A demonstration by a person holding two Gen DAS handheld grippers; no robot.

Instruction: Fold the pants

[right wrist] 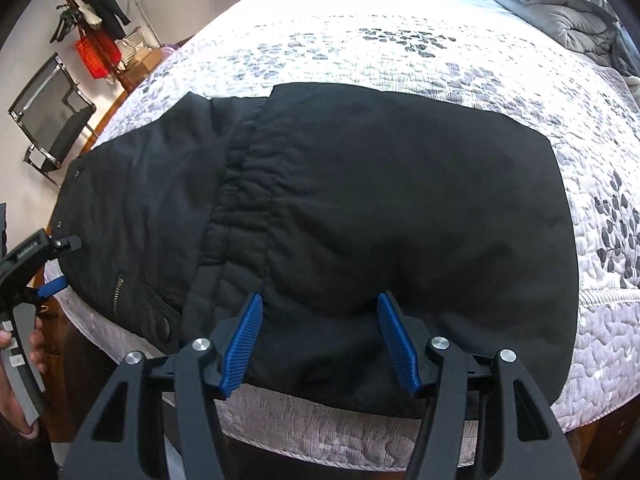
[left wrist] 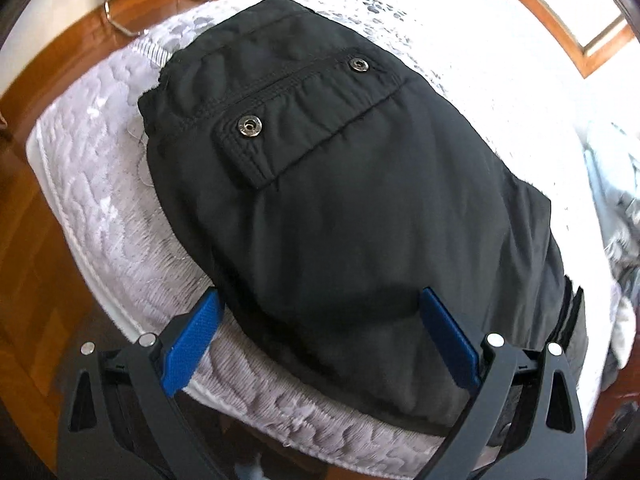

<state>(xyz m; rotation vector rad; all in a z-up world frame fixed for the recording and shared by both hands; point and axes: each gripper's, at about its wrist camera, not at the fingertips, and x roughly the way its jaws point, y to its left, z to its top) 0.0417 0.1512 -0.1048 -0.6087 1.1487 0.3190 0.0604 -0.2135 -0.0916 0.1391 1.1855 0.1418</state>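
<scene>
Black pants (left wrist: pixel 340 200) lie folded on the bed's quilted cover, near its front edge. A flap pocket with two metal snaps (left wrist: pixel 249 126) faces up in the left wrist view. In the right wrist view the pants (right wrist: pixel 380 208) show a gathered elastic waistband (right wrist: pixel 244 200) lying over another layer, with a zipper at the left. My left gripper (left wrist: pixel 320 312) is open, its blue pads either side of the pants' near edge, holding nothing; it also shows at the far left of the right wrist view (right wrist: pixel 52 286). My right gripper (right wrist: pixel 318 312) is open over the pants' near edge, holding nothing.
The bed (right wrist: pixel 400 40) has a white and grey leaf-patterned cover. A grey duvet (right wrist: pixel 560 4) lies at its far right. A metal-framed chair (right wrist: pixel 52 120) and a coat rack (right wrist: pixel 88 20) stand on the wooden floor (left wrist: pixel 36 288) to the left.
</scene>
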